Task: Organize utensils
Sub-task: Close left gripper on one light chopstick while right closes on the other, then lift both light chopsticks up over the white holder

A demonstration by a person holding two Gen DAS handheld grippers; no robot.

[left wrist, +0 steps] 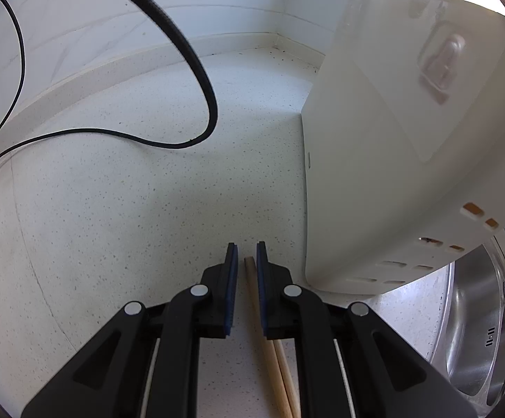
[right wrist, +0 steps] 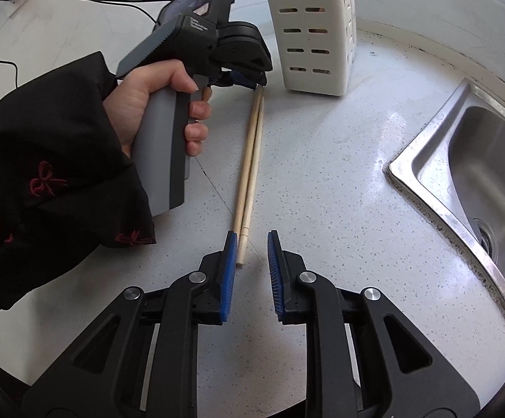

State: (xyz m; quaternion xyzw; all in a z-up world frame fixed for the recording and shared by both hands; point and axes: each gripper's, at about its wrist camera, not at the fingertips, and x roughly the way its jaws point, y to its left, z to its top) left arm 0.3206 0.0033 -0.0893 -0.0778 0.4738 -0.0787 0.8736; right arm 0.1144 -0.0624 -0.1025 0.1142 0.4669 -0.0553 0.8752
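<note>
A pair of wooden chopsticks (right wrist: 250, 160) lies side by side on the speckled white counter, running from near my right gripper to the white slotted utensil holder (right wrist: 313, 31). My left gripper (left wrist: 246, 254) is open with its jaws straddling the chopsticks' far end (left wrist: 250, 278), low over the counter. It also shows in the right wrist view (right wrist: 249, 80), held by a hand in a black sleeve. My right gripper (right wrist: 250, 244) is open and empty, its left pad beside the chopsticks' near tips. The holder (left wrist: 409, 139) stands close on the left gripper's right.
A steel sink (right wrist: 478, 160) is sunk into the counter on the right; it also shows in the left wrist view (left wrist: 475, 320). Black cables (left wrist: 189, 80) loop over the counter to the left, toward the tiled wall. A raised counter backsplash (left wrist: 217, 43) runs behind.
</note>
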